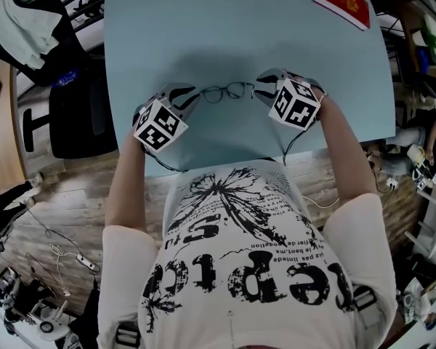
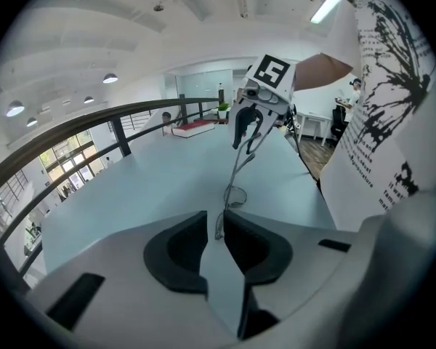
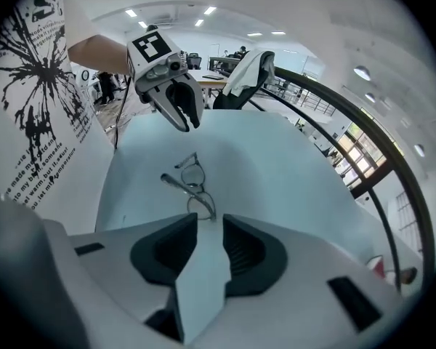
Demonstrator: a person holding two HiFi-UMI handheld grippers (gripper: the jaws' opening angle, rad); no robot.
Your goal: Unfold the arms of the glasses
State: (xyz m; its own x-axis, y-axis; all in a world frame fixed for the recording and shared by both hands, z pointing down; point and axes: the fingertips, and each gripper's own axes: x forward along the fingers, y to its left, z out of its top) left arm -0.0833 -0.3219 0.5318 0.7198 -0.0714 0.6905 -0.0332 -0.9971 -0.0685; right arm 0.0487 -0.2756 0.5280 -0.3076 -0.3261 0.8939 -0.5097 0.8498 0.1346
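Observation:
Thin dark-rimmed glasses [image 1: 227,91] lie on the light blue table [image 1: 225,27], between my two grippers. My left gripper [image 1: 195,95] sits at the frame's left end. In the left gripper view its jaws [image 2: 216,224] stand narrowly apart with that end of the glasses [image 2: 236,193] between the pads. My right gripper [image 1: 260,87] is at the other end. Its jaws [image 3: 210,220] are a little wider apart, and the near lens rim just reaches the tips. One arm of the glasses [image 3: 191,180] angles out toward the person.
A red book [image 1: 341,0] lies at the table's far right corner. A black chair [image 1: 73,115] stands left of the table. The table's near edge runs just behind both grippers, against the person's shirt.

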